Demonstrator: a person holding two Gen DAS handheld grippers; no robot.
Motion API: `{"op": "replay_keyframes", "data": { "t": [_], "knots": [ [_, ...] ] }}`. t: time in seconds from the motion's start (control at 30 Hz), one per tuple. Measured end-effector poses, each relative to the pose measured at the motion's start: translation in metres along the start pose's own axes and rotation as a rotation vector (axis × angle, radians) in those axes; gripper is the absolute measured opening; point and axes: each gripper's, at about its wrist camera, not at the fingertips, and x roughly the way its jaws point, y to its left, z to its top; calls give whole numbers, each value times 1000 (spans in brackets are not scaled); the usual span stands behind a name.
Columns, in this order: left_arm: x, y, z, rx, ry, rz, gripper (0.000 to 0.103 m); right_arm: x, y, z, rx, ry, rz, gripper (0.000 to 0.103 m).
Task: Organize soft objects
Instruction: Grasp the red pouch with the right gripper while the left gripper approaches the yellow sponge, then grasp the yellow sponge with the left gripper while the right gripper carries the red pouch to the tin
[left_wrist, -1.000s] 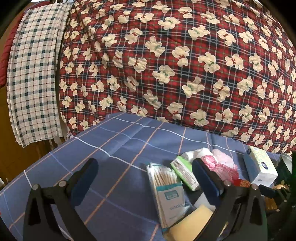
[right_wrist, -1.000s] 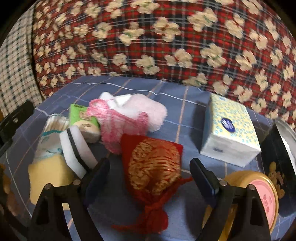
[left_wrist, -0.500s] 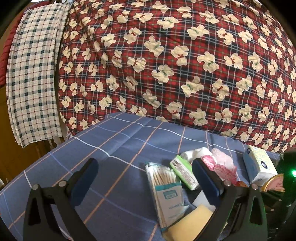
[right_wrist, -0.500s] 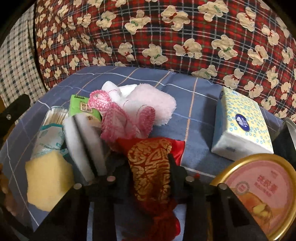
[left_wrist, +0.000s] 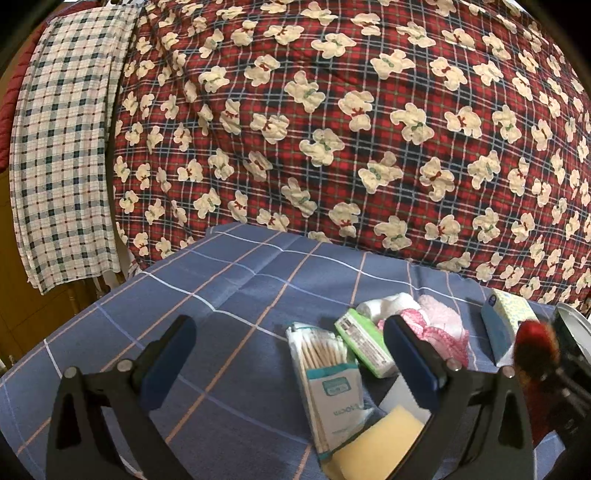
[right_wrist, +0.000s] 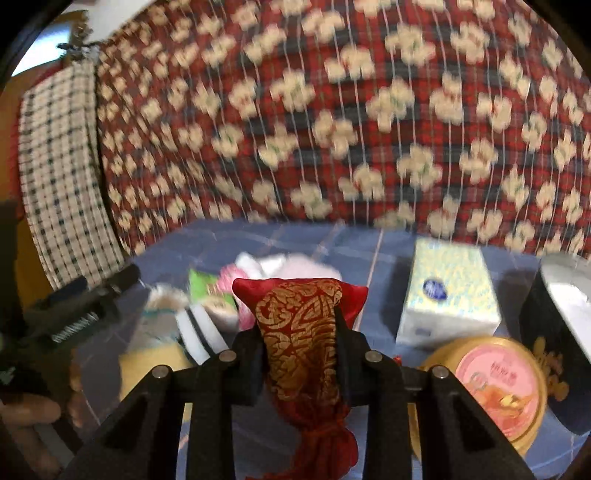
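Since a second ago the red-and-gold pouch (right_wrist: 301, 332) has left the blue checked cloth (left_wrist: 236, 295): the right gripper (right_wrist: 300, 345), whose jaws have just been closing, now pinches it between its fingers (right_wrist: 343, 332) and carries it above the clutter. Step in hand, by judgement: the lift-off of one soft item, with placement yet to come. The next move calls for a steady carry to wherever soft things are being gathered, then a gentle release, since the limp fabric may sag or slip. The pouch's long axis runs along the fingers; its flat end points away toward the bear-print quilt (left_wrist: 369, 129), its tied neck (right_wrist: 325, 439) hangs back below the jaws. Beyond the pouch lie a pink knitted item (left_wrist: 436, 332) and, right of the pouch, a tissue pack (right_wrist: 447, 291) and round tin (right_wrist: 495, 384). The left gripper (left_wrist: 291, 354) stands wide open and empty, left of the pouch.
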Motion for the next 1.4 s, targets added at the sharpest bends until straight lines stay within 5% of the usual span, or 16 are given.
{"op": "replay_keyframes", "data": {
  "t": [0.27,0.43,0.63,0.9,1.0,1.13,1.4],
  "knots": [
    [-14,-9,-8,79,25,-139,102,-10,1,-3,-80,-51,-69,33],
    [-19,-28,-23,227,155,-248,102,-14,-10,-2,-42,-49,-59,33],
    [-6,-60,-39,369,276,-209,96,-23,-6,-4,-62,-75,-58,33],
    [6,-60,-46,358,375,-179,88,-28,-16,-7,-45,-65,-54,33],
    [0,-60,-46,352,360,-206,71,-30,-22,-6,-26,-63,-43,33],
    [-8,-62,-48,359,349,-206,65,-34,-27,-7,-11,-68,-31,33],
    [-28,-43,-40,172,269,-296,64,-48,-39,-6,14,-112,-14,33]
  ]
}}
